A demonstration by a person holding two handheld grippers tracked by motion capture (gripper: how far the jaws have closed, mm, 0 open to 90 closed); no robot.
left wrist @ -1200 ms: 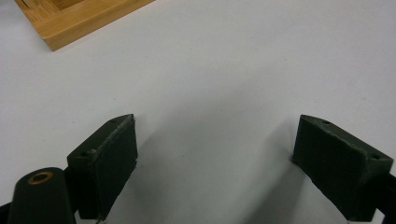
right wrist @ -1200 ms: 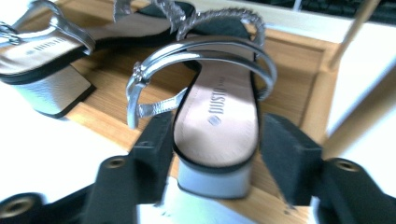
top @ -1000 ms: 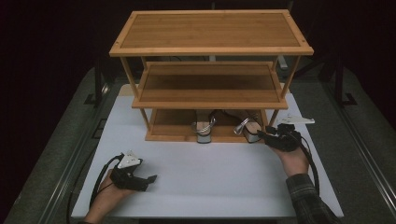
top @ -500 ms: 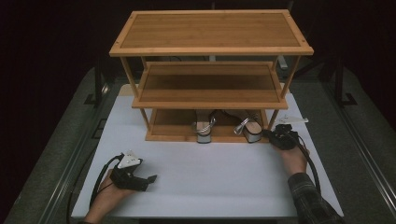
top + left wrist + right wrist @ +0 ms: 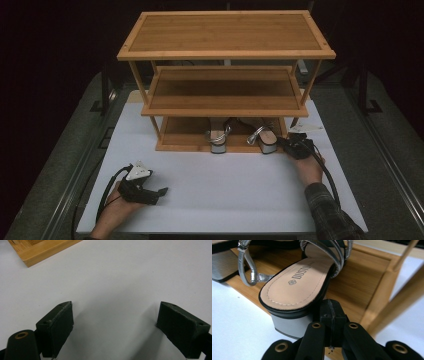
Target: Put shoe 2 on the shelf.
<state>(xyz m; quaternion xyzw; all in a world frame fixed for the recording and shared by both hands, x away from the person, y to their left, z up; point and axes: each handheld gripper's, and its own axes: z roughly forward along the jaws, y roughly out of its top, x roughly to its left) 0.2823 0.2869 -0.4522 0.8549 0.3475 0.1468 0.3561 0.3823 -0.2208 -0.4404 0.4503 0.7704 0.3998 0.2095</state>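
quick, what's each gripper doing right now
Left gripper: jaws open, holding nothing, over the white table sheet.
Right gripper: jaws shut, empty, beside the silver-strapped block-heel sandal.

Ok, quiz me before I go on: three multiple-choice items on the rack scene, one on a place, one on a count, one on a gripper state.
1. Where do the sandals stand?
A. on the top shelf
B. on the middle shelf
C. on the bottom shelf

2. How many shelves does the wooden rack have?
A. two
B. three
C. four

3. How do the jaws of the left gripper stand?
A. wide apart over the white table, holding nothing
B. shut on a sandal strap
C. shut on the rack's post

Answers:
1 C: the high view shows both sandals on the lowest board, heels toward the person.
2 B: top, middle and bottom boards show in the high view.
3 A: the left gripper view shows bare white surface between its two pads.
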